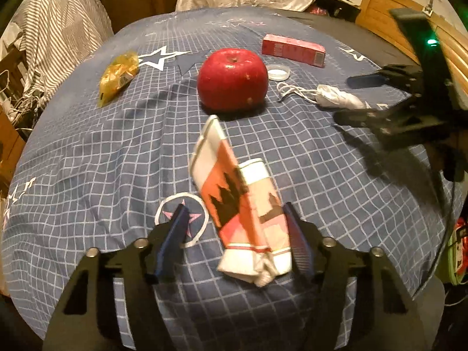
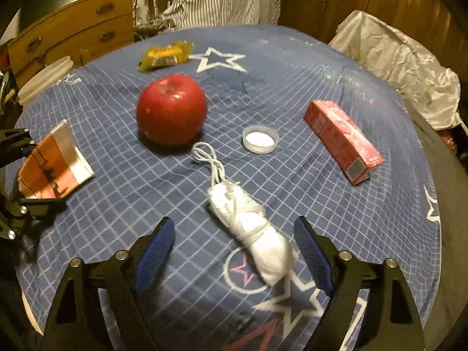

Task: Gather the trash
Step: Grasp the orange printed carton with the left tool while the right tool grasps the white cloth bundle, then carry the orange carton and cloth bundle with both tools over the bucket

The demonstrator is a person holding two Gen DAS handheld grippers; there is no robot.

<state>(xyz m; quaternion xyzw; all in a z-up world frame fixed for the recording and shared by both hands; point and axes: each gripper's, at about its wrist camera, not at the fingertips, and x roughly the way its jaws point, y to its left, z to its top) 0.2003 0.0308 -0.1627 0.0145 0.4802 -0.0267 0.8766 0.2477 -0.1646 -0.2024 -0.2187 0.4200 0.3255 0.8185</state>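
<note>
Behind the red apple point(image 2: 171, 109), the print on the yellow wrapper point(image 2: 165, 55) is too smeared to read, and so is the lettering on the red carton point(image 2: 343, 140) off to its right. Left of the apple, the left gripper point(image 2: 17, 175) is cut off by the edge, hiding part of the flattened orange-and-white pack point(image 2: 55, 166). The right gripper point(image 1: 380, 99) shows only as a dark blur.
</note>
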